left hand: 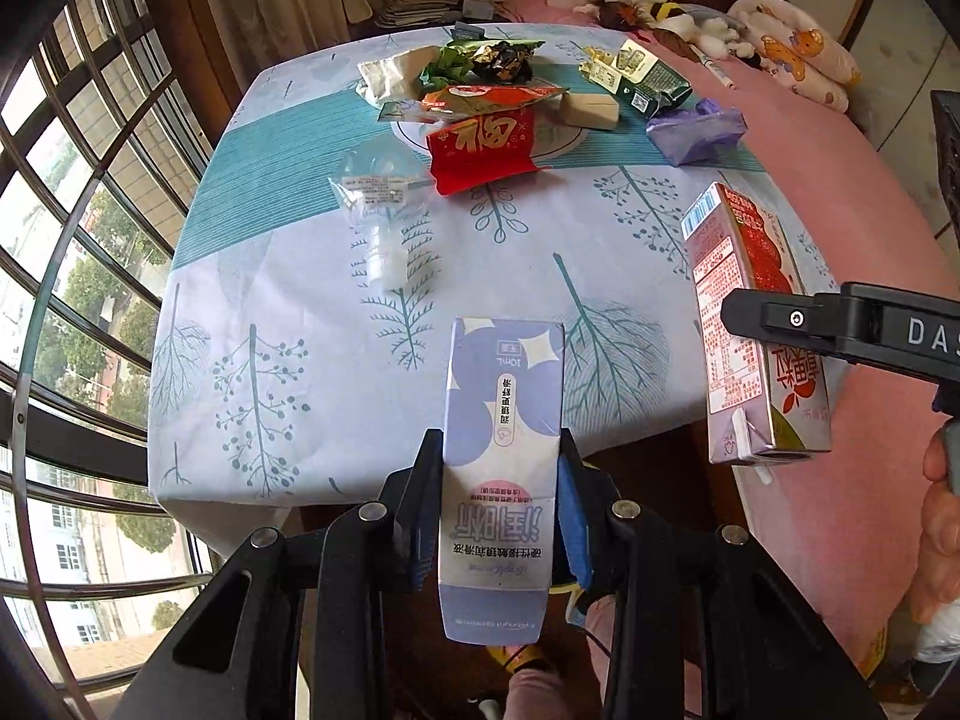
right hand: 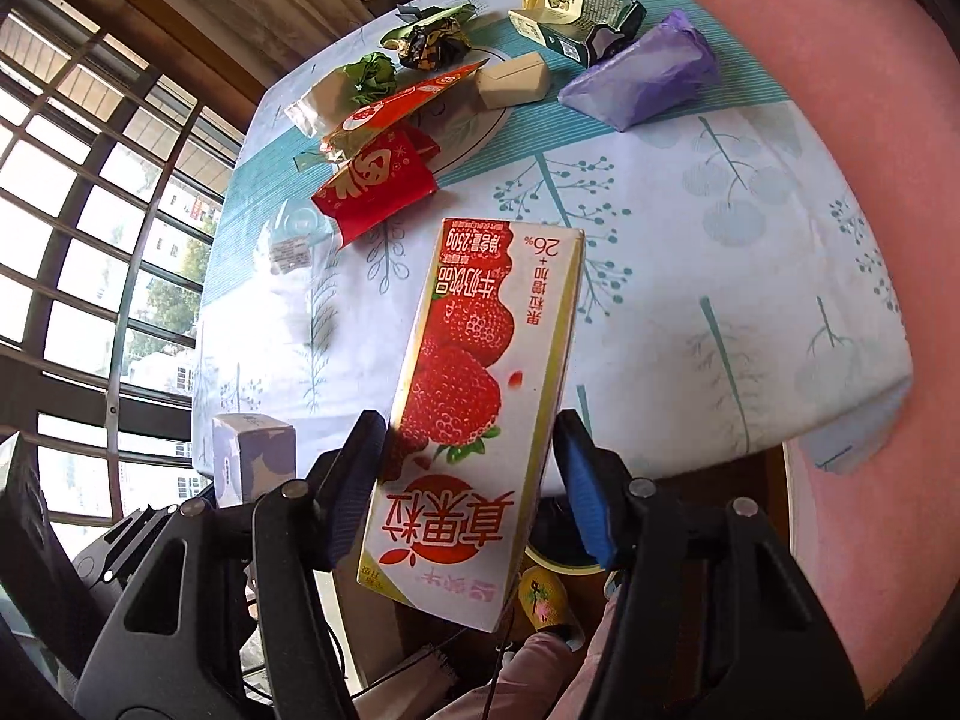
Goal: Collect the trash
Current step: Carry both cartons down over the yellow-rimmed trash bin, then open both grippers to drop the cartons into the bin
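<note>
Left gripper (left hand: 501,501) clamps a purple box (left hand: 501,420). Right gripper (right hand: 471,495) clamps a strawberry milk carton (right hand: 480,396). Wrappers (left hand: 480,147) lie on the tabletop (left hand: 300,312) beyond both.

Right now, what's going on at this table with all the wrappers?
A person is clearing trash with a handheld gripper in each hand. The left gripper holds a small purple and white box; the right gripper holds a strawberry milk carton, both lifted near the table's front edge. A red packet, a clear plastic bottle, a purple bag and other wrappers remain on the tablecloth.
</note>
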The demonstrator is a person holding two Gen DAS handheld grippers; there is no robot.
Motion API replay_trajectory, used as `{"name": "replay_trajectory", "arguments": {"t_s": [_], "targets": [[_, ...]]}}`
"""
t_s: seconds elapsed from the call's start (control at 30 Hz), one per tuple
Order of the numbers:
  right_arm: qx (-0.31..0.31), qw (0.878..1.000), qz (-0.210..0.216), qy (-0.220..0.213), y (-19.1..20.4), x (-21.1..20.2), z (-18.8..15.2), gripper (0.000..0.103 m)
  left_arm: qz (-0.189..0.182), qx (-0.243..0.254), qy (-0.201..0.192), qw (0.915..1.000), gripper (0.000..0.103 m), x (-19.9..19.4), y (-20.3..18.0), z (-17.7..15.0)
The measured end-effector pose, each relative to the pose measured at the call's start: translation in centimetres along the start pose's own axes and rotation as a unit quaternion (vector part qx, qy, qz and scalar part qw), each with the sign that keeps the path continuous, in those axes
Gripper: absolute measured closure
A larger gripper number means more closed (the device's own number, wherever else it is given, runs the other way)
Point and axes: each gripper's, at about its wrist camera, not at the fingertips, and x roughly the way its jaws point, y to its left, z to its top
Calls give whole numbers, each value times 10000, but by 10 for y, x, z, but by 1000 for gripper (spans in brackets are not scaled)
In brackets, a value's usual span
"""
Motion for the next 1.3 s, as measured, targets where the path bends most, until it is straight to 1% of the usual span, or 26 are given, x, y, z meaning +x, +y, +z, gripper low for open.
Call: {"name": "replay_trajectory", "arguments": {"t_s": [0.13,0.23,0.37,0.5,0.7,0.83,1.03,1.17,1.3], "targets": [[43,9999,-138,-47,-10,-15,-47,48,-136,114,134,9998,69,-1,-6,-34],[180,9996,-183,65,-24,-17,-88,48,-216,192,289,9992,69,4,-12,-59],[337,9981,-304,427,-40,-2,-133,48,-285,208,545,9979,69,22,-23,-89],[431,9956,-394,736,-55,21,-165,48,-273,219,776,9964,69,48,-35,-112],[495,9930,-421,982,-87,72,-193,48,-181,83,959,9952,69,103,-49,-142],[438,9920,-347,1134,-110,123,-207,48,-33,-15,1016,9948,69,150,-55,-155],[404,9888,-296,1406,-145,205,-222,47,32,-151,1085,9940,69,219,-66,-173],[404,9864,-342,1557,-165,247,-235,47,57,-205,1155,9931,69,259,-69,-186],[401,9840,-398,1690,-175,278,-247,47,93,-213,1195,9926,69,290,-69,-196]]}}
